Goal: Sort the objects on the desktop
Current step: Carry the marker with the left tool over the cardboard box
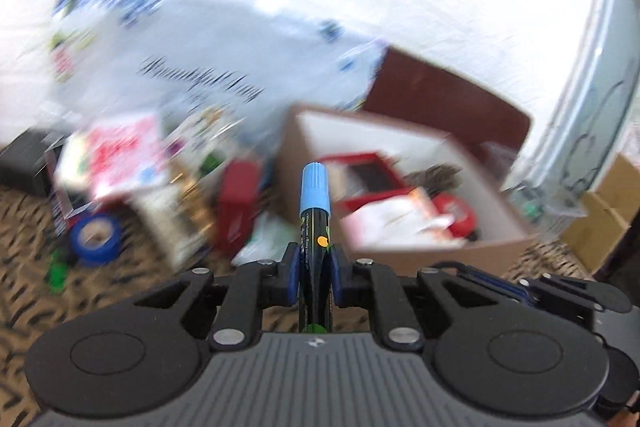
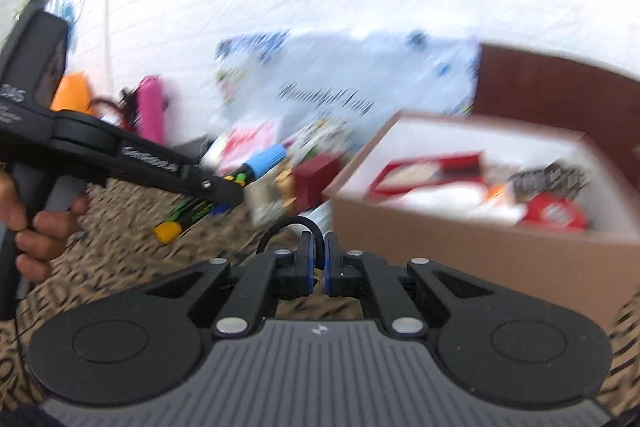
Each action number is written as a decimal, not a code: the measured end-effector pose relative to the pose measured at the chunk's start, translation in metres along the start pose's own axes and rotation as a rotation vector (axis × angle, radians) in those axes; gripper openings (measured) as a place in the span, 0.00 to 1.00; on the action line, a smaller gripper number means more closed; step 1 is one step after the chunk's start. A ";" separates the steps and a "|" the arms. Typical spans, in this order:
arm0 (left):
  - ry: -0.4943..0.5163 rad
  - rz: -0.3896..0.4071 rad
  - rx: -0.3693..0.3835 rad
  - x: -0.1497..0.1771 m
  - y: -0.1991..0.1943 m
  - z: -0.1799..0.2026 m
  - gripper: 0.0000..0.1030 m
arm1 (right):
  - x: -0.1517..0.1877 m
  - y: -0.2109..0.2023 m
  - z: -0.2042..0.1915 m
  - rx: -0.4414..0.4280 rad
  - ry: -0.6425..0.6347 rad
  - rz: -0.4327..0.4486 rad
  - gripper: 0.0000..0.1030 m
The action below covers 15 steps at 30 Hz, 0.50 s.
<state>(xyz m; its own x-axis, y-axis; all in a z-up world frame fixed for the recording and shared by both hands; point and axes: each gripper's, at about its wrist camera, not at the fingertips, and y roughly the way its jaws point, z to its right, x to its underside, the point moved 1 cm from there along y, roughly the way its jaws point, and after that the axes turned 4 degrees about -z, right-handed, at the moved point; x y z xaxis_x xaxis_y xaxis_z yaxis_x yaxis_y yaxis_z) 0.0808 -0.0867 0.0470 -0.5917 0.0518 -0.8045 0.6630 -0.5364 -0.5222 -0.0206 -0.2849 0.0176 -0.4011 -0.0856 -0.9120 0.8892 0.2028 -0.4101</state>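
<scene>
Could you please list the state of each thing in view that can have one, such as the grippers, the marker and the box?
left gripper: shut on the marker, held above the table.
marker: blue cap on, clamped between the fingers, pointing forward.
right gripper: shut, nothing visible between its fingers.
cardboard box: open, lid raised behind it, items already inside.
blue tape roll: lying on the patterned tablecloth, outside the box.

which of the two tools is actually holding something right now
The left tool: its jaws are clamped on a black marker with a light blue cap. The right tool has its jaws nearly together with nothing between them.
</scene>
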 end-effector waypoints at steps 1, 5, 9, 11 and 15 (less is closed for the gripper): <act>0.004 0.005 0.024 -0.007 0.003 0.009 0.14 | -0.005 -0.004 0.008 0.021 0.003 0.019 0.02; 0.016 0.009 0.083 -0.031 0.022 0.041 0.14 | -0.022 -0.015 0.040 0.114 -0.001 0.068 0.02; 0.023 -0.017 0.140 -0.047 0.051 0.070 0.14 | -0.032 -0.013 0.076 0.198 0.008 0.074 0.02; 0.036 -0.027 0.159 -0.052 0.068 0.086 0.14 | -0.037 -0.011 0.093 0.236 0.019 0.071 0.02; 0.078 -0.052 0.205 -0.057 0.099 0.119 0.14 | -0.040 0.000 0.122 0.300 0.043 0.059 0.02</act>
<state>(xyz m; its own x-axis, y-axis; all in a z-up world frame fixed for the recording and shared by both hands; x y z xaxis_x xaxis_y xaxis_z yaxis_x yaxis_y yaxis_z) 0.1258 -0.2426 0.0751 -0.5801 0.1440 -0.8017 0.5208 -0.6911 -0.5011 0.0223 -0.4009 0.0531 -0.3499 -0.0400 -0.9359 0.9340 -0.0919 -0.3452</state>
